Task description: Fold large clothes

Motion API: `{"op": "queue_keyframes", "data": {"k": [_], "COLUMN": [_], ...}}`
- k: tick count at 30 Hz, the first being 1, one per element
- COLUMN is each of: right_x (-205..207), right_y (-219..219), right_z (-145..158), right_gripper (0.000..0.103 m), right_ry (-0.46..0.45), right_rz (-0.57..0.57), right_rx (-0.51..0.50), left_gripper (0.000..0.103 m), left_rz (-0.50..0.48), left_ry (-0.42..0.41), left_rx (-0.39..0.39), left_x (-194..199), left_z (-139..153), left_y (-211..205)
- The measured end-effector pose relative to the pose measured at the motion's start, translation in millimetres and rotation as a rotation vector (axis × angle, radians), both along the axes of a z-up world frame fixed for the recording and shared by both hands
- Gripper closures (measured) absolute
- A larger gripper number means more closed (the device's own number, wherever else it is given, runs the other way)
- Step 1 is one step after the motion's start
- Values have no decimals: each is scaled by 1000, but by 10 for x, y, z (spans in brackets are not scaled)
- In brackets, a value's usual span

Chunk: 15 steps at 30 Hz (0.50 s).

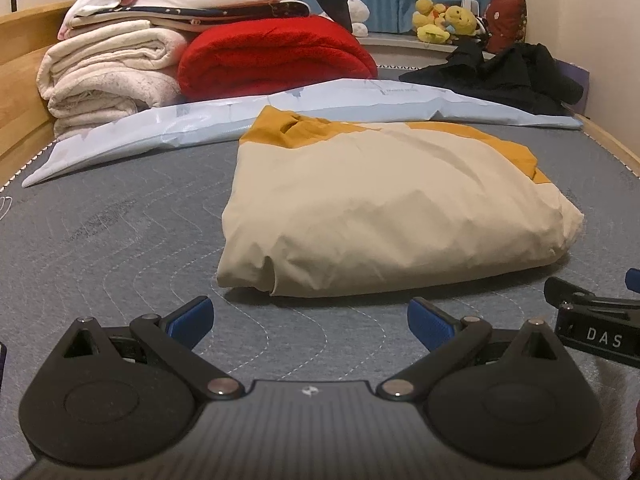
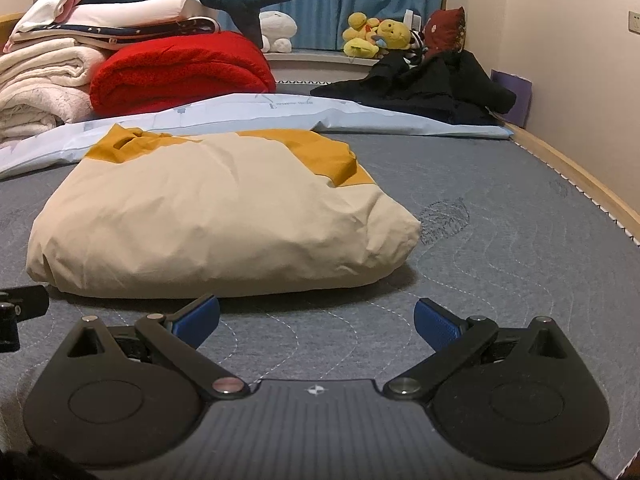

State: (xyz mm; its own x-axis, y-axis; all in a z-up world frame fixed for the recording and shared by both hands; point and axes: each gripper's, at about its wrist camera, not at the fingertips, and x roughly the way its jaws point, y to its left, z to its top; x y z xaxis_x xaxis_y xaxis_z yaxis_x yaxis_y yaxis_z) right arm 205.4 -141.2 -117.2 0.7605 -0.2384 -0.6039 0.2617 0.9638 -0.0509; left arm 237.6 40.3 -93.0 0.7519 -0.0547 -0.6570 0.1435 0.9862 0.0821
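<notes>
left gripper (image 1: 310,322) jaws spread | right gripper (image 2: 318,322) jaws spread | folded garment (image 1: 384,216) ahead | red blanket (image 1: 276,56) behind

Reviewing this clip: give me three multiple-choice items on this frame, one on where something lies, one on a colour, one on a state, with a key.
1. What lies directly behind the cream and mustard folded garment?
A. a light blue sheet
B. a wicker basket
C. a laptop

2. What colour is the folded blanket beside the stack of white blankets?
A. green
B. red
C. purple

3. How do the jaws of the left gripper and the right gripper stand?
A. both clamped on the garment
B. one open, one shut
C. both open, holding nothing

Key: 1 A, the light blue sheet stretches across the mattress behind it. 2 B, it is plainly red. 3 C, bare mattress shows between each pair of blue pads.
</notes>
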Motion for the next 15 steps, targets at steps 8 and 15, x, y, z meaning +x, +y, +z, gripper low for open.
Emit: {"op": "queue_keyframes", "data": {"k": [8,15], "right_x": [-5,-11], "right_y": [35,53], "right_z": [-9,-8], "right_gripper": [1,1], "right_ry": [0,-3], "right_rz": [13,18], "right_rx": [-3,-6], "left_gripper": [0,0], "left_rz": [-6,-11], "left_ry": [-12,-23], "left_rx": [1,18], "left_x": [-14,-26], "left_z": [10,8], "left_y": [2,-13]}}
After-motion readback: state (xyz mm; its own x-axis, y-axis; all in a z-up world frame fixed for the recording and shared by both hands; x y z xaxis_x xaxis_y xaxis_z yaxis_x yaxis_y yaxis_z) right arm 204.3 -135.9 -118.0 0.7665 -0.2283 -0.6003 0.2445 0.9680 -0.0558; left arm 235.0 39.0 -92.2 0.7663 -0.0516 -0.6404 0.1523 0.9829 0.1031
